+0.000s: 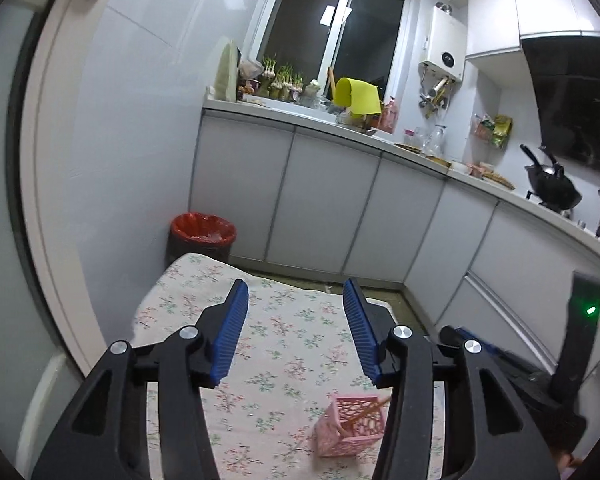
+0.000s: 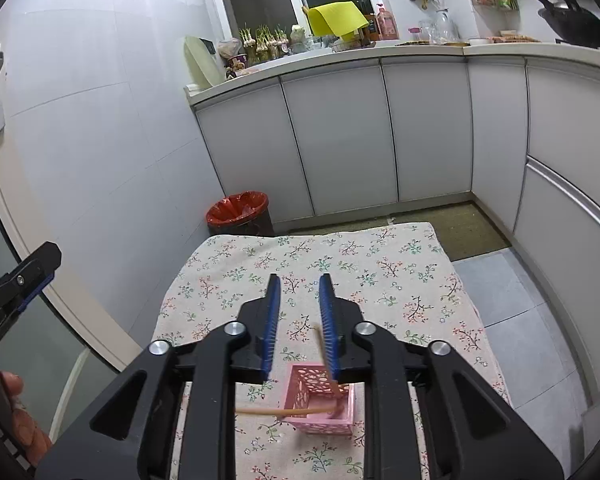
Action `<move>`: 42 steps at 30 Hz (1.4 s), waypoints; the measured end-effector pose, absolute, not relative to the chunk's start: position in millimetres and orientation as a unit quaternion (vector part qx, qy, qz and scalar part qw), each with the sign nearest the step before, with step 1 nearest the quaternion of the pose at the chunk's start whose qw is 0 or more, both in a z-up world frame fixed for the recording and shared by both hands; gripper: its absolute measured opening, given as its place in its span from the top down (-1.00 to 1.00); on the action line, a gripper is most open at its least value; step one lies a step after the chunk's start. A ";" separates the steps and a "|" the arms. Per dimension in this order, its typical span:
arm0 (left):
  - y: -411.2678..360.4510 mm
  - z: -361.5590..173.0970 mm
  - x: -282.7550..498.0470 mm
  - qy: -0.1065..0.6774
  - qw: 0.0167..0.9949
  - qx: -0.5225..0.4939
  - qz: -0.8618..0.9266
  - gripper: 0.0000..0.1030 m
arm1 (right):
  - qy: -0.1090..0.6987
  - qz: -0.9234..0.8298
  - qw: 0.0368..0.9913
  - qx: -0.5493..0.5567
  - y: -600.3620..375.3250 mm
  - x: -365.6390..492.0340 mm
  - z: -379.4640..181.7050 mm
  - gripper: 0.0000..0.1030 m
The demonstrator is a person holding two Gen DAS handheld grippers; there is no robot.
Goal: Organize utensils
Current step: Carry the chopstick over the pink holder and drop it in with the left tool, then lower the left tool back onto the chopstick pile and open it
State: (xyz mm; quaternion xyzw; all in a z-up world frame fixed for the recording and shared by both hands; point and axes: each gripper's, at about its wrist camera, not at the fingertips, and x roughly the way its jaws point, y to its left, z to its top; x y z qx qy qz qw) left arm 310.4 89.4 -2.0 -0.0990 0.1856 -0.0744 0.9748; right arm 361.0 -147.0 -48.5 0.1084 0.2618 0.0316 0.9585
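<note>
My right tongs (image 2: pixel 300 312) hang parted and empty just above the pink basket (image 2: pixel 320 400) on the flowered desk (image 2: pixel 400 272), two chopsticks (image 2: pixel 284 411) slanting from it, while my left tongs (image 1: pixel 294 332), wider and empty, sit farther off.

White cabinets (image 2: pixel 340 136), dark window (image 1: pixel 332 28), red bin (image 2: pixel 238 212)
</note>
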 end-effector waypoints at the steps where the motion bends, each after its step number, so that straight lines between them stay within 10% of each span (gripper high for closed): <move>1: 89.4 -1.6 308.6 0.185 0.975 -0.096 -0.074 0.04 | 0.256 0.030 0.960 0.106 -146.6 357.9 -44.9 0.45; 29: 69.4 14.3 214.8 0.164 0.983 -0.064 -0.060 -0.73 | 0.183 -0.022 0.975 0.123 -164.3 246.1 -9.8 -0.83; 42: 56.3 -3.1 173.5 0.176 0.982 -0.033 -0.063 -0.87 | 0.188 -0.077 0.970 0.130 -181.1 187.7 -29.1 -0.86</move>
